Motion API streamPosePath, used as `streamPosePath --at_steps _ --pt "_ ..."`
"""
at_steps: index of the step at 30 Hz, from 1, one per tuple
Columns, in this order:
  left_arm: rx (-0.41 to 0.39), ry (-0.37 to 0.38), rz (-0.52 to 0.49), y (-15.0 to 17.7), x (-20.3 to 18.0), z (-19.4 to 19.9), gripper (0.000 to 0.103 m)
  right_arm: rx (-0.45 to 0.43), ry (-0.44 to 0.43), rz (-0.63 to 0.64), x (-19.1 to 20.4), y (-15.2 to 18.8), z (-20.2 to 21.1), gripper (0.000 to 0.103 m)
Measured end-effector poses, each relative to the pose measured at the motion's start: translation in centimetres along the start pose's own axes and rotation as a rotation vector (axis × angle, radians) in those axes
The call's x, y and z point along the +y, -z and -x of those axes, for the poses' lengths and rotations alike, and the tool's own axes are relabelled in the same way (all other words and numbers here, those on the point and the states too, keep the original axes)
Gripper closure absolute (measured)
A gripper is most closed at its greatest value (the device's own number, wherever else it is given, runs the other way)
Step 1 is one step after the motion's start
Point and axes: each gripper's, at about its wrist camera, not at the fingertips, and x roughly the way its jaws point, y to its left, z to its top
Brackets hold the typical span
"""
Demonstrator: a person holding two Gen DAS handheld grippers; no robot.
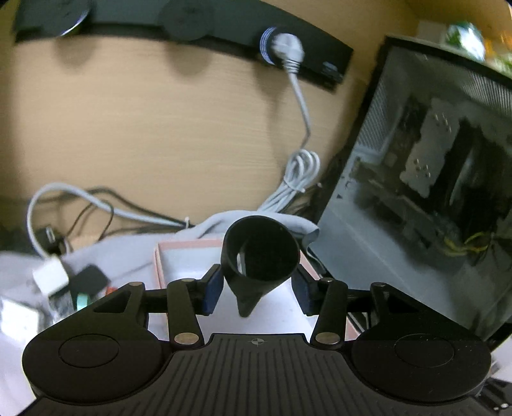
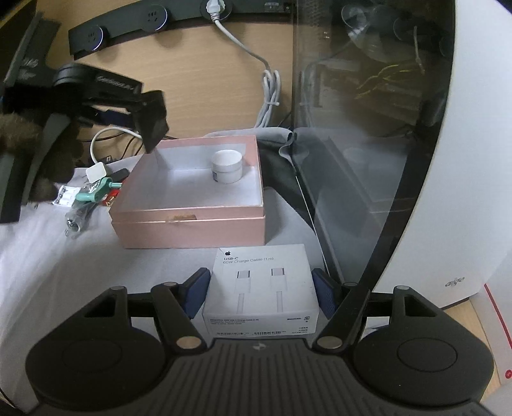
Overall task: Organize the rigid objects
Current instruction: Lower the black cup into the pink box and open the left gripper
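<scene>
In the left wrist view my left gripper (image 1: pixel 257 281) is shut on a black cone-shaped cup (image 1: pixel 260 252), its open mouth facing the camera and the blue pads against both sides. It hangs above the open pink box (image 1: pixel 164 252). The right wrist view shows the same cup (image 2: pixel 153 123) over the back left corner of the pink box (image 2: pixel 188 220). A white round jar (image 2: pixel 227 166) stands inside that box. My right gripper (image 2: pixel 260 283) is shut on a white USB-C cable box (image 2: pixel 260 288), just in front of the pink box.
A computer case with a glass side panel (image 2: pixel 368 144) stands close on the right. A black power strip (image 1: pixel 224 28) and a white cable (image 1: pixel 299 172) run along the wooden wall behind. Small items, a white charger (image 2: pixel 96 172) and a teal tool (image 2: pixel 97 193), lie left of the pink box on grey cloth (image 2: pixel 48 262).
</scene>
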Motion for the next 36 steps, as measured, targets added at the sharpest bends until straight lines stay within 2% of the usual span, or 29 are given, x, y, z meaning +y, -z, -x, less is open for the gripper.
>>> streamPosePath --at_steps 2,5,9,12,13,15,18,21,23,29,30,31,34,36 --pt "0.012 -0.007 0.015 0.3 0.5 -0.2 0.052 0.004 -0.002 0.012 0.2 -0.2 -0.4 0.034" --pt "0.138 -0.003 -0.075 0.2 -0.5 -2.4 0.052 0.012 -0.023 0.030 0.8 -1.0 -1.3 0.034" --pt "0.243 -0.089 -0.167 0.6 -1.7 -5.0 0.053 0.015 -0.060 0.058 2.4 -2.3 -2.7 0.034" --pt "0.255 -0.062 -0.160 1.2 -1.5 -5.0 0.053 0.005 -0.074 0.081 3.6 -2.8 -3.1 0.034" --pt "0.226 -0.057 -0.150 1.3 -1.4 -4.6 0.053 0.002 -0.080 0.087 3.8 -2.9 -3.1 0.034" --pt "0.137 -0.054 -0.066 1.5 -0.4 -2.8 0.054 -0.001 -0.091 0.097 4.1 -2.7 -2.9 0.034" --pt "0.054 -0.041 0.108 2.1 1.8 0.4 0.054 -0.004 -0.089 0.101 3.8 -2.6 -2.8 0.034" --pt "-0.021 -0.082 0.214 4.5 4.2 4.1 0.054 -0.025 -0.083 0.091 3.2 -3.6 -3.1 0.034" --pt "-0.009 -0.123 0.235 6.4 5.5 5.8 0.054 -0.053 -0.087 0.084 3.0 -4.9 -3.4 0.034" --pt "0.119 -0.277 0.300 11.4 9.5 8.6 0.054 -0.171 -0.094 0.087 4.2 -9.9 -6.0 0.034" --pt "0.126 -0.302 0.310 11.8 10.2 9.4 0.054 -0.202 -0.102 0.076 4.4 -10.5 -6.7 0.031" --pt "0.129 -0.325 0.317 12.1 10.8 9.8 0.054 -0.218 -0.100 0.076 4.7 -10.9 -7.4 0.020" --pt "0.125 -0.377 0.339 12.7 12.3 10.8 0.054 -0.195 -0.065 0.096 6.2 -11.2 -9.7 0.017" --pt "0.117 -0.403 0.364 12.7 13.1 11.3 0.054 -0.159 -0.112 0.096 7.1 -10.8 -10.0 0.017"
